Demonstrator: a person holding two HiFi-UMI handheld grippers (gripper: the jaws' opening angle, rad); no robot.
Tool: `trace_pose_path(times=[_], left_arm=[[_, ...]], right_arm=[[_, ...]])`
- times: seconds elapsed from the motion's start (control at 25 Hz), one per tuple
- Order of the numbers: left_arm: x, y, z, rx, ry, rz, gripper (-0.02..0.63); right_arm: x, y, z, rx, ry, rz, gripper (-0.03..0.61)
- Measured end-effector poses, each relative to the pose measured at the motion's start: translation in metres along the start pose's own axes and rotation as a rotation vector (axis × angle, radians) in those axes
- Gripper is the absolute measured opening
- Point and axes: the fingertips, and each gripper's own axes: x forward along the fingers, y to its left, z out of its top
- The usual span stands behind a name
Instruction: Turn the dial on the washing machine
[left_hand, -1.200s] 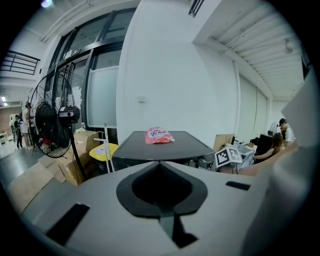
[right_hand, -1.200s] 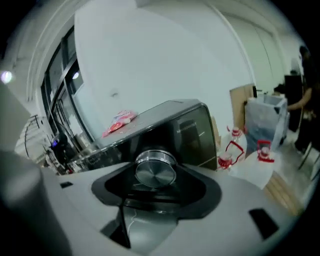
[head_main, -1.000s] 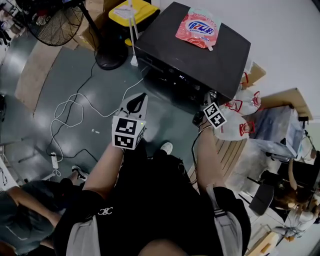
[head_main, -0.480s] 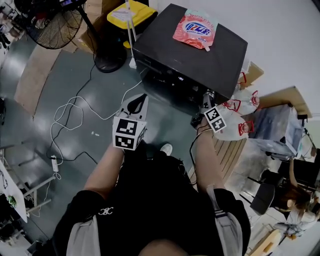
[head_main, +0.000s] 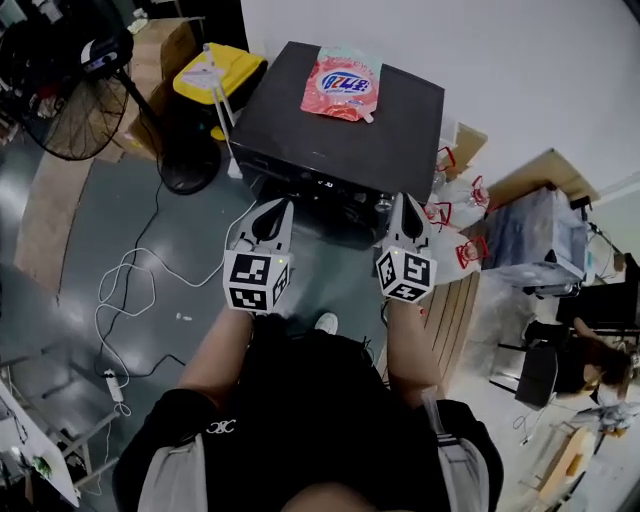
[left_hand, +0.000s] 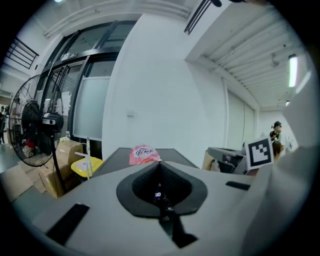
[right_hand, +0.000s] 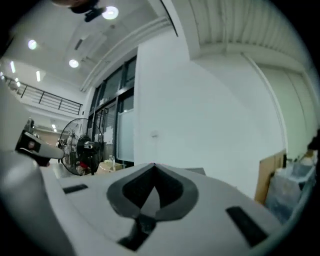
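Observation:
The black washing machine (head_main: 400, 130) stands ahead of me with a pink detergent pouch (head_main: 341, 84) lying on its lid. Its control panel (head_main: 320, 182) runs along the front edge, and a small round knob (head_main: 383, 204) shows near the right end. My left gripper (head_main: 276, 207) hangs shut and empty just before the panel's left half. Level with it, my right gripper (head_main: 404, 200) is shut on nothing, close to the knob but apart from it. In the left gripper view the jaws (left_hand: 160, 163) meet below the pouch (left_hand: 143, 154). The right gripper (right_hand: 153, 165) looks past the machine at the wall.
A standing fan (head_main: 60, 90) and a yellow bin (head_main: 215, 75) are left of the machine. White cables (head_main: 130, 290) trail over the floor. Plastic bags (head_main: 455, 215), a wooden panel (head_main: 530, 175) and a clear crate (head_main: 535, 240) crowd the right side.
My right gripper has come back from the machine's front right corner and closed; it now sits level with the left one. The left gripper has hardly moved.

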Motion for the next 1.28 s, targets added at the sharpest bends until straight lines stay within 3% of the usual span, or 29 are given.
trace_pose_path(times=[0.08,0.24,0.6,1.28], left_arm=[[0.007,-0.008,0.009,0.001,-0.023,-0.03,-0.005],[0.021,-0.026,0.025,0.016,-0.059,-0.089,-0.005],[0.043,-0.053,0.047,0.057,-0.074,-0.168,-0.005],[0.059,-0.052,0.053,0.087,-0.06,-0.181,-0.005]], right_arm=[[-0.011,0.005,0.032,-0.064,-0.06,-0.005,-0.001],[-0.033,-0.001,0.063,-0.05,-0.101,-0.047,-0.002],[-0.05,-0.015,0.054,-0.029,-0.065,-0.107,-0.002],[-0.033,-0.02,0.057,0.017,-0.086,-0.11,-0.002]])
